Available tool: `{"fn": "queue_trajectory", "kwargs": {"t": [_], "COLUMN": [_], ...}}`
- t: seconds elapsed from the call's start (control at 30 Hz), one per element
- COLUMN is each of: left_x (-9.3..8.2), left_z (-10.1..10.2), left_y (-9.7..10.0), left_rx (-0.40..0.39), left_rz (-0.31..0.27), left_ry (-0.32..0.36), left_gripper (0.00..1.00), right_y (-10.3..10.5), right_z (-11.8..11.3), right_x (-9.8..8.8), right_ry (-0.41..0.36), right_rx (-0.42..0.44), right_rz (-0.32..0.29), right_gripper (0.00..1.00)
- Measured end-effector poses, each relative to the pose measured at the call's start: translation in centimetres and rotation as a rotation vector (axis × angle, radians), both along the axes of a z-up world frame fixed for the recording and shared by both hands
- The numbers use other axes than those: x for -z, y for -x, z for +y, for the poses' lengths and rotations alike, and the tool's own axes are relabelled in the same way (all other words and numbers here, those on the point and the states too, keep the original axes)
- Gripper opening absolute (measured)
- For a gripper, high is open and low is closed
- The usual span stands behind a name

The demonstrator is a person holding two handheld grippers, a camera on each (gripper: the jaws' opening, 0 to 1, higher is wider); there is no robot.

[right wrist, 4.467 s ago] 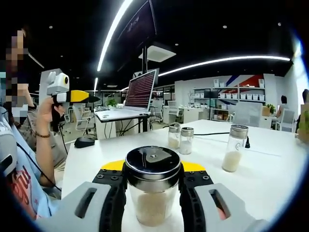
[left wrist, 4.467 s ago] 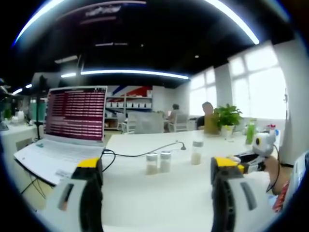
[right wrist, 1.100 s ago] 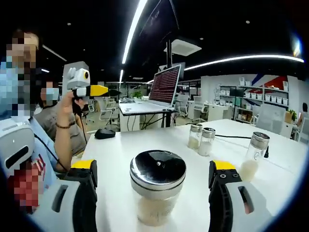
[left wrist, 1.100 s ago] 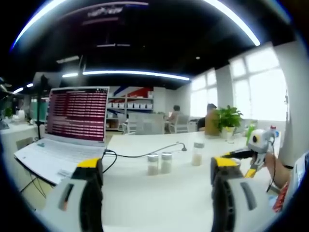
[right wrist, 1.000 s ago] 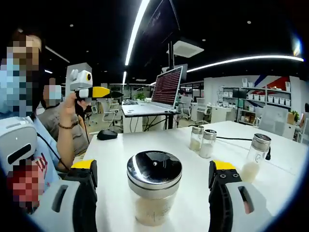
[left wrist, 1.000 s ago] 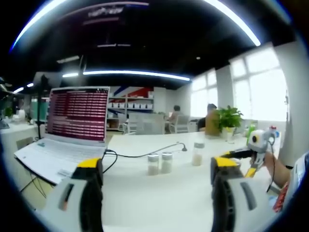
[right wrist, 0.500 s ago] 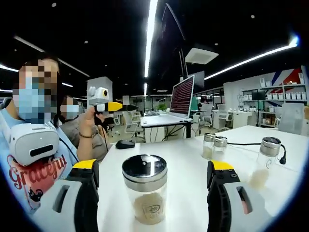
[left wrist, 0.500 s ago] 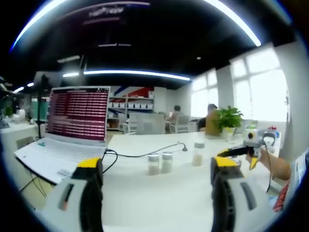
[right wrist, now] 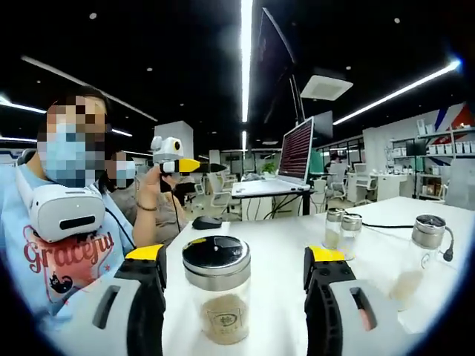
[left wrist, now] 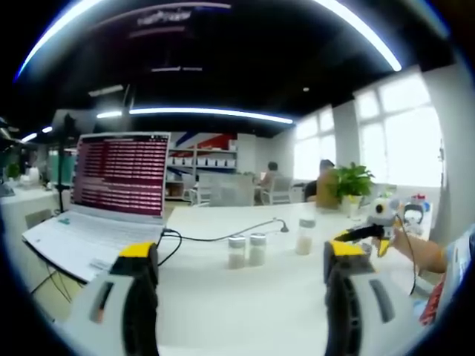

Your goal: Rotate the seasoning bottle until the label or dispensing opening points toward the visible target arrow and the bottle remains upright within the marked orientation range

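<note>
Now, going left to right: your left gripper (left wrist: 241, 297) is held up off the table (left wrist: 245, 304) with its jaws wide apart and nothing between them. Ahead of it to the left sits the laptop (left wrist: 104, 200), then a cable (left wrist: 223, 236), a pair of small shakers (left wrist: 244, 250) straight ahead, and a taller jar (left wrist: 303, 236) beyond to the right. Your right gripper (left wrist: 369, 231) comes in at the far right of the left gripper view, in your hand.

In the right gripper view, your left gripper (right wrist: 194, 167) is raised at the left. Your right gripper (right wrist: 234, 297) is released, jaws spread, and the bottle (right wrist: 217, 289) stands upright on the table between them, nearer the left jaw, with clear gaps on both sides. A small mark shows on its glass facing you. I can see no target arrow, so I cannot tell whether the bottle is aligned.

The risks from here, as I judge them:
- The bottle sits off-centre in the jaws; closing now would likely let the left jaw strike first and shove or tip it.
- Gripping high near the shiny lid (right wrist: 216, 256) could let it slip during a twist.
- Rotating without the arrow in sight invites overshoot.
- The shakers (right wrist: 341, 226) and jar (right wrist: 419, 259) to your right are well apart, but a wide swing could reach them.
</note>
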State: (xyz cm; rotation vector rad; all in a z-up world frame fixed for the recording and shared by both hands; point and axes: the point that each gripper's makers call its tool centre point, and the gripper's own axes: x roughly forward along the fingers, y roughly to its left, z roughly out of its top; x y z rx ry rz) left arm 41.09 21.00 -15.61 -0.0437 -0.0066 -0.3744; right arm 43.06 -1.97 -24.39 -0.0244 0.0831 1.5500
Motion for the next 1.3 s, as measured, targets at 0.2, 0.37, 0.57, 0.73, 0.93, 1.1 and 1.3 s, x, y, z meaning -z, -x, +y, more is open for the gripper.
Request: {"fn": "queue_trajectory", "kwargs": {"t": [0.2, 0.37, 0.57, 0.73, 0.93, 1.1, 1.3], "left_x": [0.0, 0.0, 0.0, 0.1, -0.1, -0.1, -0.1], "left_z": [0.0, -0.2, -0.3, -0.3, -0.2, -0.1, -0.3], "left_y": [-0.1, -0.1, 0.0, -0.2, 0.0, -0.1, -0.1], "left_rx": [-0.001, 0.005, 0.002, 0.003, 0.003, 0.002, 0.005], "left_rz": [0.002, 0.002, -0.002, 0.002, -0.001, 0.002, 0.001], "left_ry": [0.002, -0.002, -0.001, -0.001, -0.003, -0.001, -0.003], "left_gripper": [0.98, 0.98, 0.98, 0.98, 0.98, 0.98, 0.98], "right_y": [1.5, 1.8, 2.2, 2.3, 2.1, 2.1, 1.9], "right_z": [1.0, 1.7, 2.0, 2.1, 2.0, 2.0, 2.0], "right_x": [-0.3, 0.3, 0.8, 0.8, 0.7, 0.7, 0.7], "right_ry": [-0.025, 0.009, 0.024, 0.022, 0.018, 0.025, 0.029], "right_rx": [-0.08, -0.109, -0.131, -0.131, -0.132, -0.116, -0.093], "right_rz": [-0.022, -0.034, -0.044, -0.048, -0.043, -0.041, -0.042], "right_gripper": [0.56, 0.49, 0.42, 0.42, 0.42, 0.41, 0.41]}}
